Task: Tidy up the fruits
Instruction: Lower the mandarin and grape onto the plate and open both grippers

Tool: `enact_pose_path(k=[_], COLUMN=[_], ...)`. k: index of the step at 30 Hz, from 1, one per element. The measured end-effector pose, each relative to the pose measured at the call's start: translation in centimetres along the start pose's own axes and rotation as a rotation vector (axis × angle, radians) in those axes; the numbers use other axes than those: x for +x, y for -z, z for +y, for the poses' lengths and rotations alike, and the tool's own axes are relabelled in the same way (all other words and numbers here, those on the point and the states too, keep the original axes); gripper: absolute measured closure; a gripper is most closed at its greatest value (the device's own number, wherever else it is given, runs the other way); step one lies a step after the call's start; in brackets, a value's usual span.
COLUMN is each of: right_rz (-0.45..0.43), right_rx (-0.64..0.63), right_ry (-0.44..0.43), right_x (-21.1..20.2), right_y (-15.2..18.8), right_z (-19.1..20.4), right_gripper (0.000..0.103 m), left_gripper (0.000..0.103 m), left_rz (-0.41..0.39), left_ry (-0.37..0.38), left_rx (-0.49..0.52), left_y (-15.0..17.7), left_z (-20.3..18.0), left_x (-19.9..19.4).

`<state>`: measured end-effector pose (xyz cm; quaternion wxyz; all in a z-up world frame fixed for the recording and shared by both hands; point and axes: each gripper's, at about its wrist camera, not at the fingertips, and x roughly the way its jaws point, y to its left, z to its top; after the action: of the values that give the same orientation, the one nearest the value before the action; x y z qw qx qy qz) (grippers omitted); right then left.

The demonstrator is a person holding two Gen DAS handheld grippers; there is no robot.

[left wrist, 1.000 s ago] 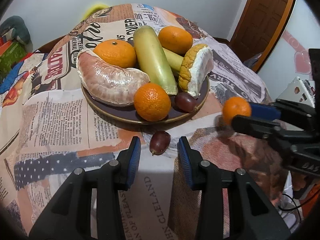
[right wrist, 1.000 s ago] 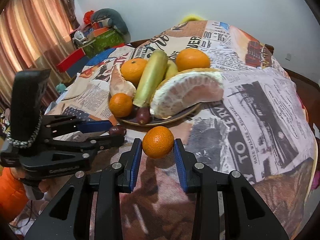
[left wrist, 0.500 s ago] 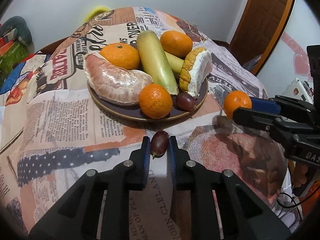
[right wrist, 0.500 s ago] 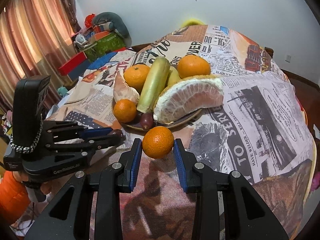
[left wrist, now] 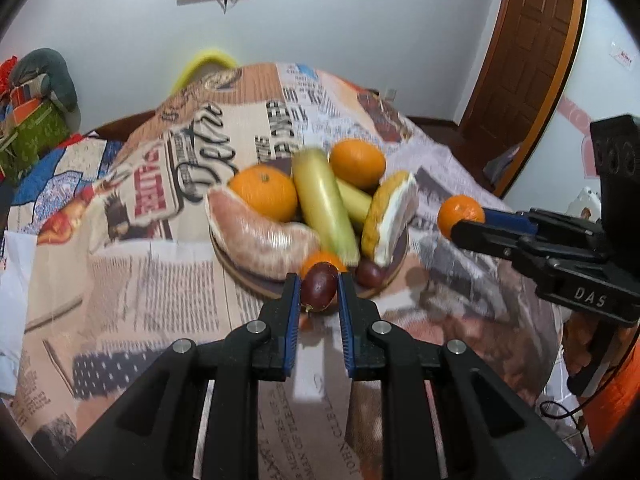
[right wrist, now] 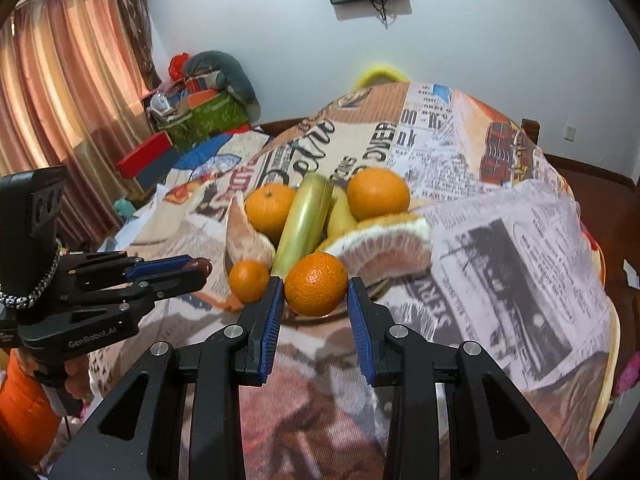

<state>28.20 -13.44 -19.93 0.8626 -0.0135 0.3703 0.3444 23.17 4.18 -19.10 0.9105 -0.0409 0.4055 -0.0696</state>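
My left gripper (left wrist: pixel 319 294) is shut on a dark red grape (left wrist: pixel 318 286) and holds it above the cloth, in front of the brown plate (left wrist: pixel 256 282). My right gripper (right wrist: pixel 316 294) is shut on a small orange (right wrist: pixel 316 284), also lifted near the plate's front; it shows in the left wrist view (left wrist: pixel 460 214). The plate carries two pomelo pieces (left wrist: pixel 260 238), a long green-yellow fruit (left wrist: pixel 324 208), several oranges (left wrist: pixel 264 196) and another grape (left wrist: pixel 370 272). The left gripper with its grape shows in the right wrist view (right wrist: pixel 202 266).
The table wears a newspaper-print cloth (left wrist: pixel 160 264) that drops off at the right and near edges. A wooden door (left wrist: pixel 528 60) stands at the right, piled boxes and bags (right wrist: pixel 200 108) and curtains (right wrist: pixel 60 100) at the left.
Both grippers have risen off the cloth with their fruit. The left one had closed on the grape earlier and now carries it toward the plate; the right one lifted the orange.
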Motion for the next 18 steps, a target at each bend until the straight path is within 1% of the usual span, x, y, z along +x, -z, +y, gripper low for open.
enact_pose_path(k=[7, 18], right_rz=[-0.030, -0.041], right_rx=[-0.023, -0.054], right_ry=[0.014, 0.010], right_x=[0.3, 2.5], right_y=[-1.4, -3.6], right_z=[0.1, 0.0], right_gripper=[0.073, 0.073], left_gripper=[0.085, 0.085], left_rz=[-0.042, -0.050], left_ry=[-0.012, -0.010], left_rx=[-0.005, 0.016], left_y=[-2.1, -4.3], left_z=[0.6, 0.9], left_x=[0.4, 3.0])
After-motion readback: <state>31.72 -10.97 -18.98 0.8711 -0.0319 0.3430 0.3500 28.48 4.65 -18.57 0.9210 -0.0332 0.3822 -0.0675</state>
